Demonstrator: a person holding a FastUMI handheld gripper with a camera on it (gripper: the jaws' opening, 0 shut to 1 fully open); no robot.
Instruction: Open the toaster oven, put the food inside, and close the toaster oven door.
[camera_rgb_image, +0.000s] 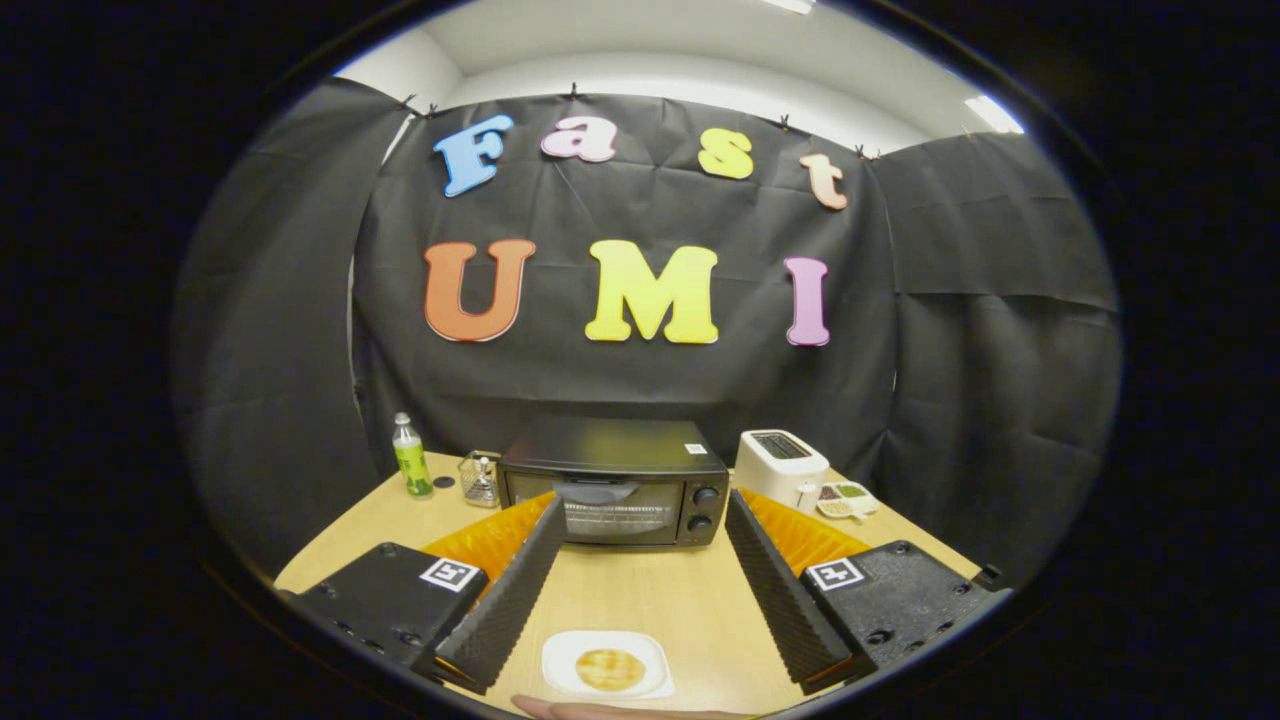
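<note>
Wooden table (640, 600), boxy toaster oven (612, 482) (gripper (642, 510) agape)

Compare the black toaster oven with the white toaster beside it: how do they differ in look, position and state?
The toaster oven is black, wide and boxy, with a glass front door that is shut and two knobs; the toaster is white, smaller, and has slots on top. The toaster oven stands straight beyond the open gripper, while the toaster sits off to one side, next to a small dish. Both rest on the wooden table against the booth wall.

Camera rides the hand-held gripper (640, 505), facing the toaster oven (615, 482) nearby.
</note>
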